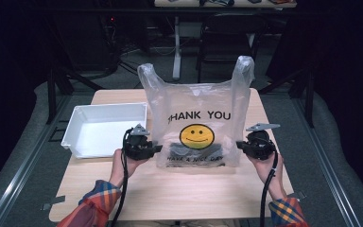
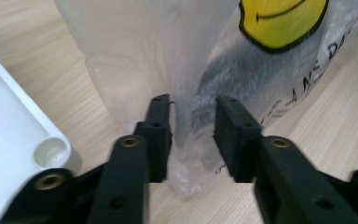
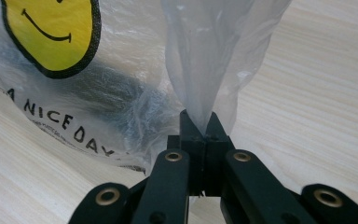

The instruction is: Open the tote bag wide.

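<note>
a: where's the bag [image 1: 196, 118]?

b: standing upright in the middle of the desk [image 1: 179, 189], handles up, smiley toward the person. something dark lies inside at the bottom, too blurred through the plastic to tell what.

a: and the right claw [image 3: 199, 128]?

b: pressed together, pinching a fold of plastic at the bag's lower right edge. in the high view it sits right at that side [image 1: 240, 144], low by the desk.

a: the left claw [image 2: 193, 135]?

b: spread. the bag's left edge runs between the two pads, but they do not press on it; a gap shows on the right side. the high view has it at the bag's lower left corner [image 1: 157, 149].

a: anything else on the desk?

b: a white tray [image 1: 75, 124] to the left, just beside the left claw, apart from the bag.
</note>
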